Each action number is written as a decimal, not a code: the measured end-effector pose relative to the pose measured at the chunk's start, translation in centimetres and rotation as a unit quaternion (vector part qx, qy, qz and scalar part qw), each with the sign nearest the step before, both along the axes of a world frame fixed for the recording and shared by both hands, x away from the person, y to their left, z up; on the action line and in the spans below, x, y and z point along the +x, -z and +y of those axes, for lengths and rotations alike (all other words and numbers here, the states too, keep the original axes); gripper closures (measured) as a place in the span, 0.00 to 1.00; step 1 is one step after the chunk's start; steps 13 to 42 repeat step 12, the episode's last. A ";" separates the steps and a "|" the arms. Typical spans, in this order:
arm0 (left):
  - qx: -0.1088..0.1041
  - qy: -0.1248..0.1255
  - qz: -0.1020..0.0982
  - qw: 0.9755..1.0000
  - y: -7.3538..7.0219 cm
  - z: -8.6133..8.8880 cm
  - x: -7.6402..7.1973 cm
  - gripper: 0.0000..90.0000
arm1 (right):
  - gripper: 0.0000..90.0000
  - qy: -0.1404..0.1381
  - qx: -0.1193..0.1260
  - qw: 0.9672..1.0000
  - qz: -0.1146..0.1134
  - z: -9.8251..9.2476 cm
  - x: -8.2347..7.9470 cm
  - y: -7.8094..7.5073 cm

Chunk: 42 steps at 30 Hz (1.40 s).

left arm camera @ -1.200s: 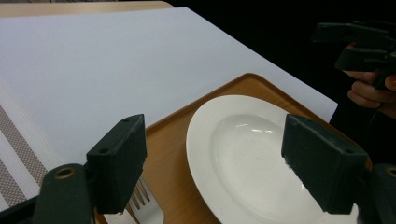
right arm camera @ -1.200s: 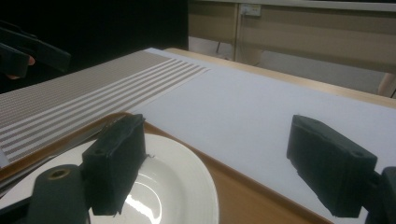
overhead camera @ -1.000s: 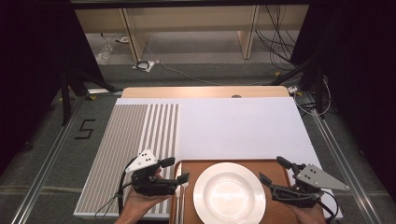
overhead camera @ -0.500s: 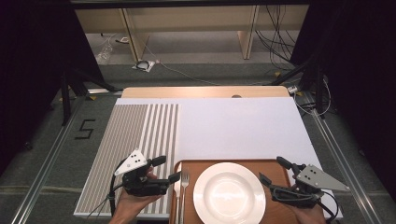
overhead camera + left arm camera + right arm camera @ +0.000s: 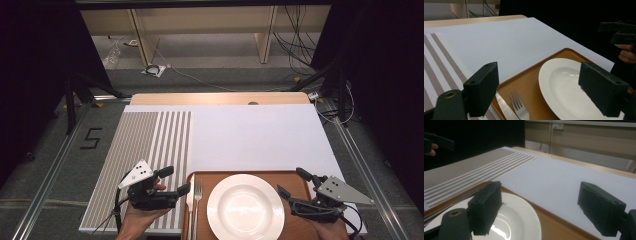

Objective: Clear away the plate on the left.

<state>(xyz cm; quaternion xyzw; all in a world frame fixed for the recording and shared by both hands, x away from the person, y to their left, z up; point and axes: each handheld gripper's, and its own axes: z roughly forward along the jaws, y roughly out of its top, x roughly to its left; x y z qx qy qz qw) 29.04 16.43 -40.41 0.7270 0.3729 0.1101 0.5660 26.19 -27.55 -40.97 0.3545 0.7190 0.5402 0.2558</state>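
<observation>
At the near left of the tabletop [image 5: 260, 135], the left tongs [image 5: 175, 182] have just been opening and have drawn back left off the tray [image 5: 200, 177]; their jaws stand wide with nothing between them. A knife [image 5: 189, 200] and fork [image 5: 198, 197] lie side by side on the tray's left edge, just beside the white plate [image 5: 245, 207], so the cutlery looks placed. The right tongs [image 5: 290, 187] hover spread and empty at the plate's right. On the floor to the left, a "5" [image 5: 91, 138] is marked.

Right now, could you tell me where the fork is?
In the high view, the fork lies on the tray, left of the plate and right of the knife.
</observation>
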 end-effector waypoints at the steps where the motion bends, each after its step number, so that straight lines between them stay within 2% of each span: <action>1: -0.001 0.000 0.001 1.000 0.0 0.0 0.0 0.18 | 0.22 0.000 0.000 1.000 0.000 0.0 0.0 0.0; 5: -0.006 -0.002 0.003 1.000 0.0 0.1 0.0 0.18 | 0.22 0.000 0.001 1.000 -0.001 0.0 0.0 0.0; 42: -0.004 -0.004 0.004 1.000 0.0 0.2 0.1 0.18 | 0.22 -0.001 0.001 1.000 -0.001 0.0 0.0 0.0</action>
